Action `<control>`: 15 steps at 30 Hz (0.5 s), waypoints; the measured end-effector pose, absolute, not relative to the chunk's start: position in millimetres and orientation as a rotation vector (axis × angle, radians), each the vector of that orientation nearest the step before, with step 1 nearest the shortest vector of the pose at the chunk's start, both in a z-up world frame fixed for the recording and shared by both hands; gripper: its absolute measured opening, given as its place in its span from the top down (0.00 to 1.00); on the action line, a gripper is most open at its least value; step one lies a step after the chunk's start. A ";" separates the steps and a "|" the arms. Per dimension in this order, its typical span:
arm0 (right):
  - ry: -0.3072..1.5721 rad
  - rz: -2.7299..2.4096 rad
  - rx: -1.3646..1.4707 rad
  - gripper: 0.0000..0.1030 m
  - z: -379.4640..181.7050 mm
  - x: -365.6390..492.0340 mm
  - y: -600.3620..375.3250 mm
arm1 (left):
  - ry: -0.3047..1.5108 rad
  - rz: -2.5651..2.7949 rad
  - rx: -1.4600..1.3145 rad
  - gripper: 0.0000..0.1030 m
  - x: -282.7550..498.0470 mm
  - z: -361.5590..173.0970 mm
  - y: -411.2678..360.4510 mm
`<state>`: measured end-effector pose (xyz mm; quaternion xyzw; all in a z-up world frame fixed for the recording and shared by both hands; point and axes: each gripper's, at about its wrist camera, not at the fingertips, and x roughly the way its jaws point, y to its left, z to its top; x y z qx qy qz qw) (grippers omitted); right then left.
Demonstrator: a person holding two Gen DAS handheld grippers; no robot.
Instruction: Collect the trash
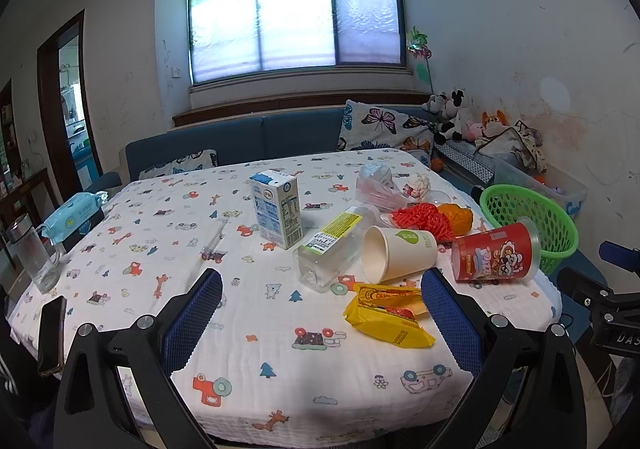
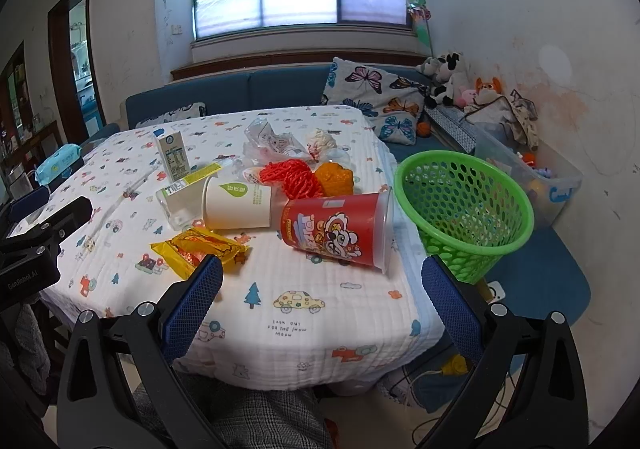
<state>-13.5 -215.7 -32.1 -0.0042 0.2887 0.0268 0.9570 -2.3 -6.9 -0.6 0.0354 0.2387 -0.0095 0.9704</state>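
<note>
Trash lies on the patterned tablecloth: a red snack cup on its side, a white paper cup on its side, a yellow wrapper, a clear plastic box, an upright milk carton, red netting and crumpled plastic bags. A green basket stands off the table's right edge. My left gripper and right gripper are open and empty, short of the trash.
At the table's left are a glass jar, a phone and a wet-wipes pack. A blue sofa with butterfly cushions lies behind. A clear storage bin and plush toys sit by the right wall.
</note>
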 end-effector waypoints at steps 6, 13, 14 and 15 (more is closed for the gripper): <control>0.586 0.054 -0.010 0.04 -32.6 -13.4 -215.8 | 0.484 -0.021 0.071 0.06 -2.8 -0.8 -7.2; 0.585 0.056 -0.010 0.04 -33.1 -13.2 -216.7 | 0.484 -0.021 0.070 0.06 -2.7 -0.9 -7.1; 0.585 0.055 -0.011 0.04 -33.3 -13.0 -217.0 | 0.484 -0.020 0.070 0.06 -2.7 -0.9 -7.1; 0.585 0.056 -0.011 0.04 -33.1 -13.1 -214.4 | 0.484 -0.020 0.071 0.06 -2.8 -0.8 -7.4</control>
